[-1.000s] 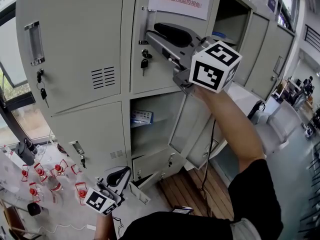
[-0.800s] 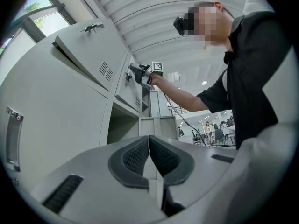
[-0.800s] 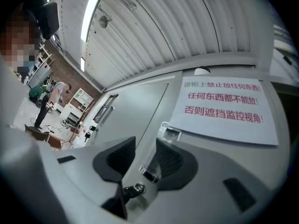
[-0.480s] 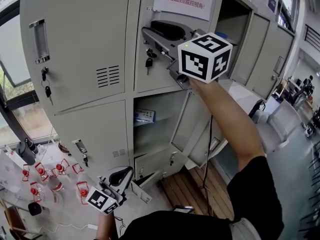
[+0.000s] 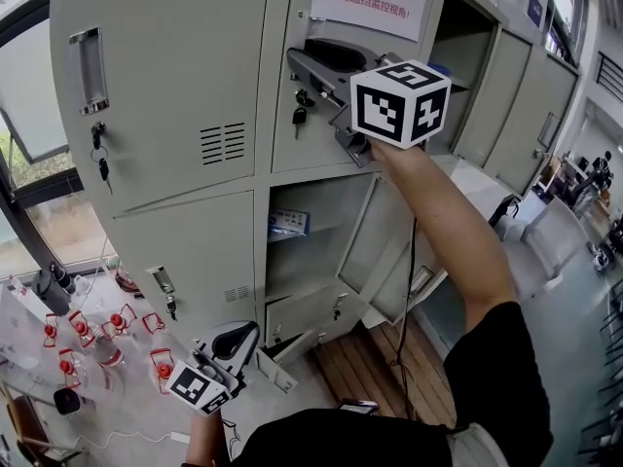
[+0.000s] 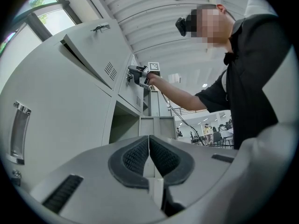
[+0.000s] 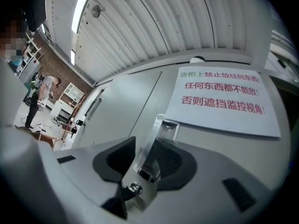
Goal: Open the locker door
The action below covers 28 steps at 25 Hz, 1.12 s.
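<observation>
At the left edge of the upper middle door (image 5: 316, 144), just above the key (image 5: 300, 115), the right gripper (image 7: 145, 161) has its jaws closed on the handle (image 7: 157, 133), with a pad pressed to each side. The handle's long axis runs straight up the door, lengthwise between the pads. The door looks shut and flush with the locker face. Judging by the open door below, it hinges on the right edge, so the pull should come outward toward the person (not sideways). The left gripper (image 6: 149, 155) hangs low near the bottom lockers, well apart, its jaws together on nothing.
</observation>
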Each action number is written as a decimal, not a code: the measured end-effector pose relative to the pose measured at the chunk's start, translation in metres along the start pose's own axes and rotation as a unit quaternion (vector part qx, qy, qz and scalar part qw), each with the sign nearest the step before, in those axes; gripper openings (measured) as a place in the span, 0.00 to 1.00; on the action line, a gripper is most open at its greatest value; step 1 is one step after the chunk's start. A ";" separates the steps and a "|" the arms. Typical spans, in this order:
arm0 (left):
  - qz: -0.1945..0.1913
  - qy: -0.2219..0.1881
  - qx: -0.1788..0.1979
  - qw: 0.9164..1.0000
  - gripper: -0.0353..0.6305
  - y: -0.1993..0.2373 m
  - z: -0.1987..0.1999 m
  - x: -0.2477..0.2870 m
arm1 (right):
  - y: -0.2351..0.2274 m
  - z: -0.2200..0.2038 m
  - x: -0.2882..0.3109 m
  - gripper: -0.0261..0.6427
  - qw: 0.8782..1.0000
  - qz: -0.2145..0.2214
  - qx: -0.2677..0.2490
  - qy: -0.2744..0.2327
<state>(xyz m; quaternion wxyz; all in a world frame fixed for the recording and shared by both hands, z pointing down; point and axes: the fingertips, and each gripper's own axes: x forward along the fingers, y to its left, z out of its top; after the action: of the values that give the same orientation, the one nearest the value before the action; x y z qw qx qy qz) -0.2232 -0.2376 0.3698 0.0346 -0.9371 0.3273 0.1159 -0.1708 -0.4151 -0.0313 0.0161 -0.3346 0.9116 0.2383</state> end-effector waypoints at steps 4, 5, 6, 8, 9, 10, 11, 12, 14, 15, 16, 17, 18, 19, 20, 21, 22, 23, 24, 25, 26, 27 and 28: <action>0.000 -0.001 -0.002 1.000 0.08 -0.002 0.000 -0.002 | -0.003 -0.003 0.003 0.23 1.000 0.000 0.021 0.003; 0.000 -0.001 -0.003 1.000 0.08 -0.002 0.000 -0.003 | -0.005 -0.003 0.003 0.22 1.000 0.000 0.029 0.005; 0.000 -0.002 -0.003 1.000 0.08 -0.002 0.000 -0.003 | -0.007 -0.003 0.002 0.19 0.999 0.000 0.034 0.007; 0.002 -0.005 -0.004 1.000 0.08 -0.002 0.001 -0.004 | -0.012 -0.002 0.001 0.12 0.999 -0.002 0.038 0.010; 0.003 -0.006 -0.004 1.000 0.08 -0.003 0.001 -0.004 | -0.012 -0.002 0.000 0.12 0.999 -0.001 0.040 0.009; 0.004 -0.005 -0.005 1.000 0.08 -0.003 0.001 -0.005 | -0.012 -0.002 0.000 0.12 0.999 0.001 0.043 0.007; 0.005 -0.005 -0.005 1.000 0.08 -0.003 0.001 -0.005 | -0.011 -0.002 -0.001 0.12 0.999 0.003 0.046 0.004; 0.005 -0.004 -0.005 1.000 0.08 -0.004 0.001 -0.005 | -0.010 -0.001 -0.002 0.12 0.999 0.007 0.051 0.001; 0.005 -0.001 -0.004 1.000 0.08 -0.005 0.001 -0.005 | -0.009 0.000 -0.006 0.11 0.998 0.015 0.062 -0.006; 0.005 0.001 -0.003 1.000 0.08 -0.006 0.001 -0.004 | -0.008 0.001 -0.008 0.11 0.998 0.020 0.067 -0.009; 0.005 0.002 -0.001 1.000 0.08 -0.007 0.001 -0.003 | -0.007 0.002 -0.010 0.11 0.997 0.024 0.070 -0.012; 0.005 0.003 0.001 1.000 0.08 -0.008 0.002 -0.003 | -0.006 0.003 -0.012 0.11 0.997 0.028 0.072 -0.015; 0.005 0.004 0.003 1.000 0.08 -0.009 0.003 -0.002 | -0.005 0.005 -0.015 0.11 0.997 0.032 0.073 -0.018; 0.007 0.005 0.004 1.000 0.08 -0.010 0.003 -0.001 | -0.004 0.007 -0.018 0.11 0.996 0.037 0.074 -0.021; 0.009 0.006 0.004 1.000 0.08 -0.011 0.003 -0.001 | -0.002 0.008 -0.022 0.11 0.996 0.042 0.075 -0.024; 0.010 0.007 0.003 1.000 0.08 -0.013 0.003 -0.001 | -0.001 0.010 -0.026 0.11 0.996 0.048 0.076 -0.026; 0.012 0.009 0.003 1.000 0.08 -0.015 0.002 0.000 | 0.001 0.011 -0.031 0.11 0.995 0.053 0.077 -0.029; 0.012 0.011 0.003 1.000 0.08 -0.017 0.001 0.001 | 0.002 0.012 -0.036 0.11 0.995 0.058 0.079 -0.031; 0.011 0.014 0.004 1.000 0.08 -0.020 0.000 0.002 | 0.003 0.012 -0.040 0.11 0.994 0.064 0.081 -0.032; 0.011 0.016 0.005 1.000 0.08 -0.023 0.000 0.004 | 0.004 0.013 -0.044 0.11 0.993 0.070 0.084 -0.034; 0.010 0.018 0.008 1.000 0.08 -0.025 -0.001 0.006 | 0.004 0.015 -0.048 0.11 0.992 0.077 0.088 -0.037; 0.011 0.020 0.010 1.000 0.08 -0.027 -0.001 0.009 | 0.005 0.016 -0.051 0.11 0.991 0.085 0.093 -0.040; 0.013 0.020 0.013 1.000 0.08 -0.029 -0.001 0.010 | 0.006 0.018 -0.055 0.11 0.990 0.092 0.098 -0.043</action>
<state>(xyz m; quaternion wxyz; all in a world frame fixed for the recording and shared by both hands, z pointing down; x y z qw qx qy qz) -0.1969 -0.2211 0.3678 0.0385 -0.9345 0.3414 0.0932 -0.1343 -0.3706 -0.0341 0.0659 -0.2354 0.9559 0.1628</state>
